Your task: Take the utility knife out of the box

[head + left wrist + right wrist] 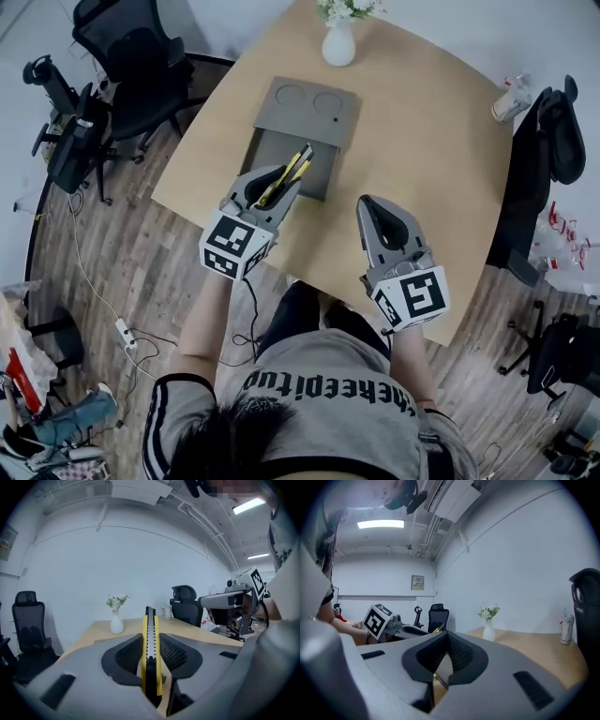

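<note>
Utility knife (287,172) is clamped between the jaws of the left gripper (279,187). It stands on edge, yellow sides against the pads and black spine up. In the left gripper view the knife (151,653) runs straight down the middle of the gripper (151,637), and its front end pokes out past the fingertips towards the vase (116,622). Jaws are held narrow on the knife body, not fully together.

From the head view the knife sits over the open tray of the grey box (270,150), pointing up-picture towards the box's flipped-back lid (305,111) (how high above the tray I can't tell).

Right gripper (373,208) is off to the right of the box, over the bare wooden table (422,141) and apart from the left one. In the right gripper view its pads (457,651) meet at the tips with nothing between them.

Counts: one knife, one box with one lid, two grippers, one white vase (338,44) with flowers at the far table edge.
</note>
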Tool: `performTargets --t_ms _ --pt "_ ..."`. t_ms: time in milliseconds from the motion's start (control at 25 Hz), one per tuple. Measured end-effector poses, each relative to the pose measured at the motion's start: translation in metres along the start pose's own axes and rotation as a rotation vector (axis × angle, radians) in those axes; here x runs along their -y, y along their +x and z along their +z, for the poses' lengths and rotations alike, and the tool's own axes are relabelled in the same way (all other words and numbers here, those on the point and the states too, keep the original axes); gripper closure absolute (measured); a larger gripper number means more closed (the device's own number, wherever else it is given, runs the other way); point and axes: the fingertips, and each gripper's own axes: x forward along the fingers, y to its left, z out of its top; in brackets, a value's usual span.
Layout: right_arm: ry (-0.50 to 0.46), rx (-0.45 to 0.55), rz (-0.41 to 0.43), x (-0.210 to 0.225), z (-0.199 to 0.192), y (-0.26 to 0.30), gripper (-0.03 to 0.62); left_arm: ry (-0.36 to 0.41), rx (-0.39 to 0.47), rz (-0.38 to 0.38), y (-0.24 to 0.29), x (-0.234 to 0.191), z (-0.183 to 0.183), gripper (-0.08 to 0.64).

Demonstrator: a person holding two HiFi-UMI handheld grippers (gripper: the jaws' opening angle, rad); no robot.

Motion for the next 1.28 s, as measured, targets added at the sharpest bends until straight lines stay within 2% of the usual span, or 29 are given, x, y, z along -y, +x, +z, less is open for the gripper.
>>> performTargets --t_ms 600,1280 --pt "-0.046 0.049 0.097 -0.019 0.02 -0.035 0.586 -0.038 0.184 0.151 -0.062 0.051 0.051 0.434" --pt "-0.079 0.096 0.183 -0.033 0.033 -0.079 0.586 -0.041 0.316 0.287 -0.105 0.112 0.081 0.434"
